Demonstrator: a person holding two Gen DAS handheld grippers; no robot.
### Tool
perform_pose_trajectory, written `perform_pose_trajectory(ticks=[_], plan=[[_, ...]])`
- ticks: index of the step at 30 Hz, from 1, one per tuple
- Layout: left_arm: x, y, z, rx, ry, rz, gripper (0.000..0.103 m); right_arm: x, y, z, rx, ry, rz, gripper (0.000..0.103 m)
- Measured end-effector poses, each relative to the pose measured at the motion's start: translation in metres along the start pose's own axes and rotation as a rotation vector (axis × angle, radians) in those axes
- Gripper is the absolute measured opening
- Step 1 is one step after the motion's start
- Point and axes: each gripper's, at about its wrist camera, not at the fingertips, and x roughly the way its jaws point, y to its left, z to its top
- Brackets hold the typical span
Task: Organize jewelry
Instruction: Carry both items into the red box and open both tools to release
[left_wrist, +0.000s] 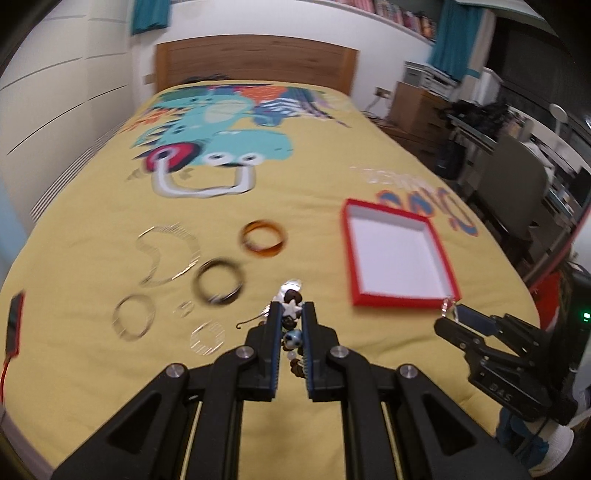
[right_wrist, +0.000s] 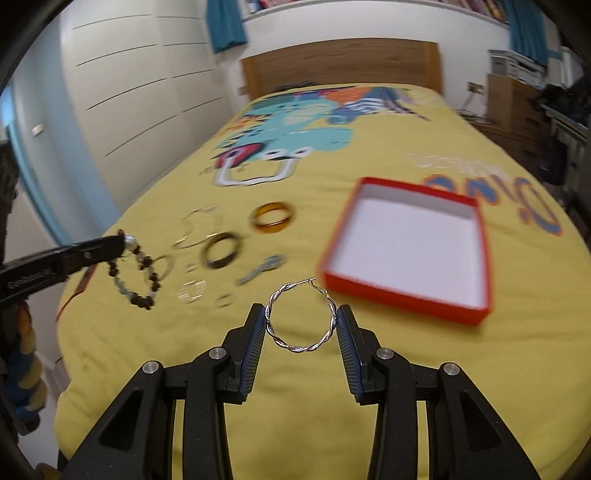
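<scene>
Tongs, two sets, both loaded. Left tongs (left_wrist: 291, 314) are clenched on a beaded bracelet (left_wrist: 292, 339): dark brown beads, a white star, a blue-and-white bead, pale round ones. Right tongs (right_wrist: 300, 314) grip a twisted silver hoop earring (right_wrist: 301, 319) by its two sides, pads wide apart w/ the hoop spanning the gap, clasp wire up top.

Counts on the yellow bed cover (left_wrist: 92, 387): 1 red box (left_wrist: 400, 254), white inside, nothing in it; 1 amber bangle (left_wrist: 263, 240); 1 dark bangle (left_wrist: 218, 282) just beside it; approx 4 thin silver hoops or wires (left_wrist: 168, 254) to the left, too blurred for a firm count; a small silver ring (left_wrist: 183, 308) among them.

View differences: the right wrist cam shows the bracelet (right_wrist: 138, 278) whole, hanging as a loop from the left tongs' (right_wrist: 123, 240) tip above the cover. The left cam sees only beads pinched between its pads. The right cam also shows a bluish-silver piece (right_wrist: 262, 269) lying between the dark bangle (right_wrist: 223, 253) and the box (right_wrist: 408, 251). The left cam shows the right tongs (left_wrist: 456, 314) side-on at the box's near corner, earring (left_wrist: 448, 308) only a glint there, plus a red-edged dark strip (left_wrist: 14, 321) at the cover's left edge.

Both cams are motion-blurred beyond the tongs.
</scene>
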Motion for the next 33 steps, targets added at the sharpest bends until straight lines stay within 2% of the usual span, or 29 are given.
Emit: perform_pose_trajectory(ticks=[7,10,13,17,23,28,33], plan=[[0.057,-0.071,0.063,0.083,-0.001,-0.124,0.009,0.028,-0.063,0.03,0.039,0.006,-0.073,0.039],[0.086,-0.097,0.084,0.117,0.001,-0.16,0.009,0.044,-0.084,0.037,0.046,0.024,-0.092,0.039],[0.12,-0.114,0.09,0.127,0.035,-0.18,0.009,0.059,-0.1,0.036,0.057,0.052,-0.111,0.039],[0.17,-0.125,0.08,0.132,0.114,-0.181,0.009,0.079,-0.115,0.031,0.056,0.099,-0.122,0.039],[0.227,-0.118,0.042,0.124,0.245,-0.165,0.009,0.107,-0.124,0.018,0.044,0.169,-0.124,0.039],[0.249,-0.111,0.02,0.114,0.305,-0.142,0.01,0.118,-0.122,0.01,0.008,0.202,-0.115,0.039],[0.247,-0.102,0.01,0.077,0.309,-0.091,0.011,0.121,-0.115,0.007,-0.054,0.218,-0.131,0.039]])
